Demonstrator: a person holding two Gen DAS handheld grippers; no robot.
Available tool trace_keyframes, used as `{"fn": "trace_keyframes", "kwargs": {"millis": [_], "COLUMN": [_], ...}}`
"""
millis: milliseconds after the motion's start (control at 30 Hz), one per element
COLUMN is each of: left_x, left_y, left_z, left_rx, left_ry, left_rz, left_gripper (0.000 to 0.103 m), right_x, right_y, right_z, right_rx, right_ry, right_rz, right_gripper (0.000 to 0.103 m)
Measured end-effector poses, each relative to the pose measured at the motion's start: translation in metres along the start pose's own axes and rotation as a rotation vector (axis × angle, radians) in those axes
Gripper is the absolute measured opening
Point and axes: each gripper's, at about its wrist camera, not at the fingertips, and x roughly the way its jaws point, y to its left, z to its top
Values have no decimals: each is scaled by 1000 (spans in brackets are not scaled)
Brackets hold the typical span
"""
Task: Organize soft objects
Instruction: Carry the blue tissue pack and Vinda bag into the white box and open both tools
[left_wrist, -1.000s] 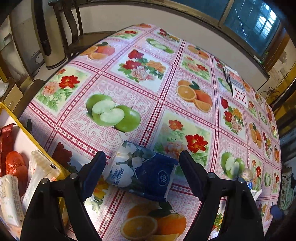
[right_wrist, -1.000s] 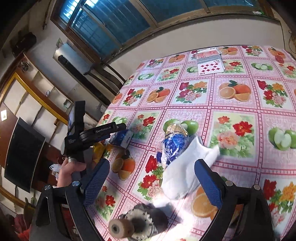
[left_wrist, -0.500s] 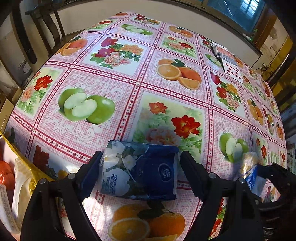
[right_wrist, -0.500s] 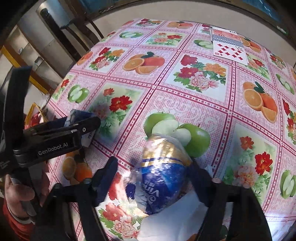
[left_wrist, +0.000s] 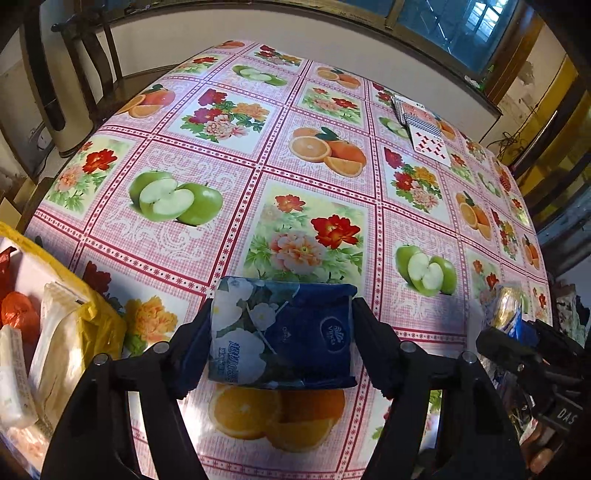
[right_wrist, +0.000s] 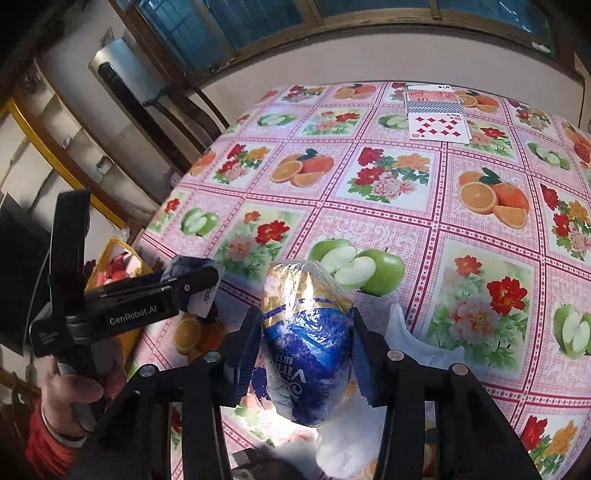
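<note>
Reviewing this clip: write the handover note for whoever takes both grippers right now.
Left gripper: shut on the flat blue tissue pack, over the near edge of the table.
Right gripper: shut on the rounded blue-and-gold tissue pack; loose white tissue lies under it.
Yellow bag at the table's left edge already holds several packets.
Done: both packs gripped.
Left: neither pack is stowed yet; the yellow bag looks the likely place. The white tissue is still out. Playing cards at the far side are untouched.
</note>
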Motion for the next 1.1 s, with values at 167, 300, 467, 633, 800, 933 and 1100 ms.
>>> {"fn": "trace_keyframes", "kwargs": {"millis": [167, 300, 467, 633, 800, 933, 1100], "left_x": [-35, -61, -95, -132, -149, -148, -149], "left_y": [5, 16, 40, 87, 151, 191, 211], "left_z": [-18, -40, -64, -80, -95, -108, -124], "left_rx": [9, 20, 19, 6, -63, -133, -147], "left_ry": [-31, -65, -116, -148, -157, -151, -158], "left_rz": [-20, -29, -28, -1, 64, 88, 89], "left_gripper": [70, 70, 70, 71, 71, 71, 71], "right_x": [-27, -48, -59, -40, 2, 39, 51], "right_y": [17, 40, 83, 138, 203, 253, 271], "right_z": [-5, -16, -30, -40, -40, -36, -52], "right_rx": [4, -7, -52, -105, -141, -175, -237], "right_ry": [-44, -70, -72, -45, 8, 46, 100], "right_rz": [20, 60, 106, 185, 277, 302, 250], "right_gripper": [47, 47, 47, 48, 48, 47, 51]}}
